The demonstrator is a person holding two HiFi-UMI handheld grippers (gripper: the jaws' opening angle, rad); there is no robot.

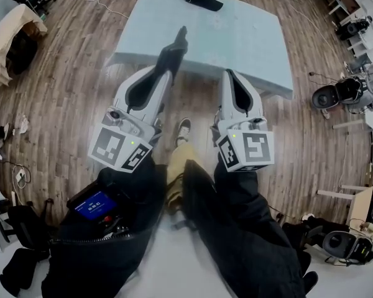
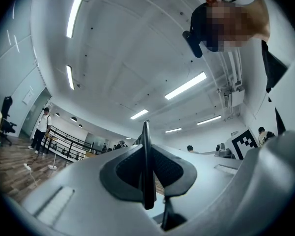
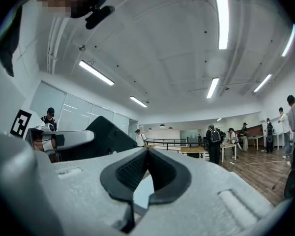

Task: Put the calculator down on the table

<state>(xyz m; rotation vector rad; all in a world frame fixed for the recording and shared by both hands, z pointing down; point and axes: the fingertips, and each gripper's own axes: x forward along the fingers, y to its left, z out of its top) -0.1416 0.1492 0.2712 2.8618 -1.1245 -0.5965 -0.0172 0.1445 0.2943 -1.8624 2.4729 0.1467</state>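
While jaws of left gripper (image 1: 166, 67) stand narrowly parted, clamped on calculator (image 1: 176, 47) by its thin lower end, we see slab held edge-up, aloft by near edge of surface (image 1: 248, 42), not yet down. Jaws of right gripper (image 1: 229, 73) closed together, nothing between.

We judge these risks:
- narrow pinch lets slab pivot or slip
- release right at near edge drops it to floor (image 1: 68, 73)
- release while upright makes it topple, clatter

Black cap (image 1: 204, 0) at far side, well apart, no obstacle.
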